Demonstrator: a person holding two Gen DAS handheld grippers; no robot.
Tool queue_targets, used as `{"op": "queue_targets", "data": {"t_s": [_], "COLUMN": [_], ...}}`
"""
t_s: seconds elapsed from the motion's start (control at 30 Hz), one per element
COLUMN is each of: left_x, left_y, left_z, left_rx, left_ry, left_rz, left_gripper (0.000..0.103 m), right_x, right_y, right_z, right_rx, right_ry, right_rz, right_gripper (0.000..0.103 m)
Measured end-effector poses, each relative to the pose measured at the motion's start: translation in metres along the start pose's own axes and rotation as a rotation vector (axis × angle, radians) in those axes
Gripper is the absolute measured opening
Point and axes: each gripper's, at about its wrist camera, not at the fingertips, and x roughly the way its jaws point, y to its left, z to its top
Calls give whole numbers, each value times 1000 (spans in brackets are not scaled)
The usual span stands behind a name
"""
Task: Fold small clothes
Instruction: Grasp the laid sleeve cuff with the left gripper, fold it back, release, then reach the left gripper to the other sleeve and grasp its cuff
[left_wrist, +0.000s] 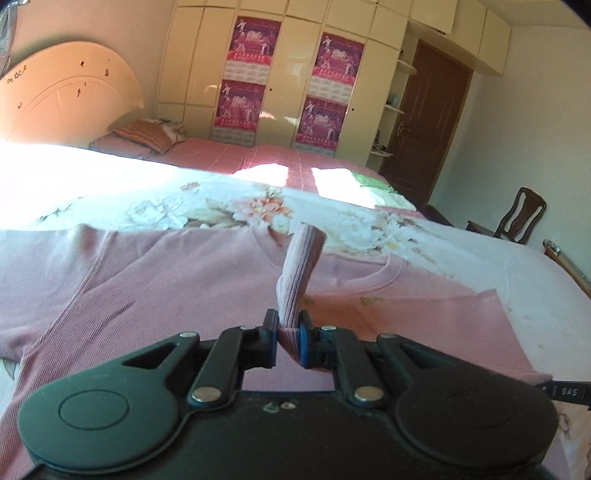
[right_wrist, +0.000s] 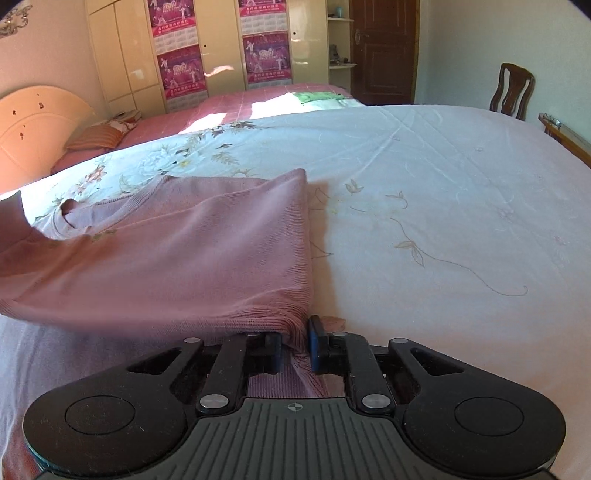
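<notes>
A pink ribbed knit top (left_wrist: 155, 280) lies spread on the floral bedsheet (left_wrist: 229, 206). My left gripper (left_wrist: 289, 332) is shut on a ribbed cuff or sleeve end (left_wrist: 301, 266) of the top, which stands up in a strip over the body. The neckline (left_wrist: 369, 282) shows to the right of it. In the right wrist view the same pink top (right_wrist: 177, 251) lies to the left on the bedsheet (right_wrist: 424, 192). My right gripper (right_wrist: 295, 341) is shut on its bunched hem corner, slightly lifted off the bed.
A second bed with a pink cover (left_wrist: 258, 155) and pillows (left_wrist: 144, 136) lies behind, with a headboard (left_wrist: 62, 99). A cream wardrobe with posters (left_wrist: 288, 74) and a brown door (left_wrist: 424, 122) stand at the back. A wooden chair (right_wrist: 511, 90) is at the right.
</notes>
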Motion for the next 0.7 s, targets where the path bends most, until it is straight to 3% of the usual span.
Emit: {"op": "queue_targets", "data": {"t_s": [0.1, 0.2, 0.3, 0.33, 0.37, 0.47, 0.53, 0.7], "left_x": [19, 21, 10, 4, -3, -24, -29, -3], "left_y": [10, 13, 24, 30, 36, 48, 44, 15], "left_z": [-11, -14, -10, -11, -11, -8, -4, 2], "left_rx": [-36, -43, -87, -112, -132, -152, -131, -21], "left_ry": [117, 131, 129, 121, 106, 51, 24, 69], "left_rz": [11, 17, 45, 63, 85, 114, 85, -10], "left_gripper": [10, 18, 45, 63, 71, 68, 64, 64], "right_x": [-4, -5, -15, -22, -28, -50, -56, -25], "right_y": [-3, -1, -6, -9, -11, -13, -7, 15], "right_z": [-7, -5, -3, -6, -8, -10, -3, 20], "right_rx": [2, -28, -18, -13, -10, 3, -8, -25], "right_ry": [6, 23, 49, 47, 45, 15, -30, -25], "right_rz": [-9, -13, 14, 22, 31, 48, 48, 67], "right_gripper": [13, 13, 14, 14, 14, 17, 23, 27]}}
